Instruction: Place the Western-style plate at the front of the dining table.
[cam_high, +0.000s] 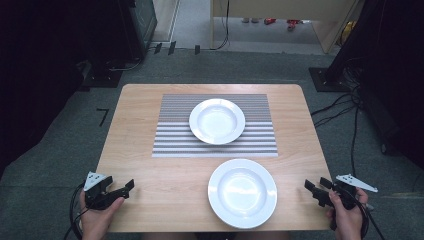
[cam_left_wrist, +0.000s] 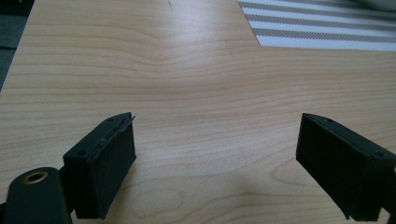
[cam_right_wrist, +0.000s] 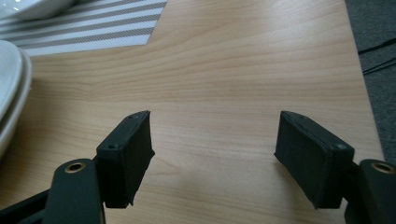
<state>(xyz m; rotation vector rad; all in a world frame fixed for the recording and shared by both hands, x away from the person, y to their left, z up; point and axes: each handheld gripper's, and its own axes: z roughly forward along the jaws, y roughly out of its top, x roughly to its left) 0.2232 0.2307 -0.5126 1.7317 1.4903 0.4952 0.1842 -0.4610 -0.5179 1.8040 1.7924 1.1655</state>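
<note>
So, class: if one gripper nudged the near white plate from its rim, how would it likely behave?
The near plate looks glazed and rigid, so it would probably slide across the smooth wooden table rather than bend. Its low, wide shape makes tipping unlikely. It overhangs the near edge slightly, so a push that way risks a breakage.

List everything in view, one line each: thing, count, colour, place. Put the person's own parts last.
near plate: 1, white, on bare wood at the table's near edge, right of centre
far plate: 1, white, on the placemat
placemat: 1, grey and white stripes, table's far middle
table: 1, light wood, centre
cables: several, black, on the grey floor at right
left gripper: 1, black, near left corner, jaws open and empty
right gripper: 1, black, near right corner, jaws open and empty
hands: 2, one on each gripper
</note>
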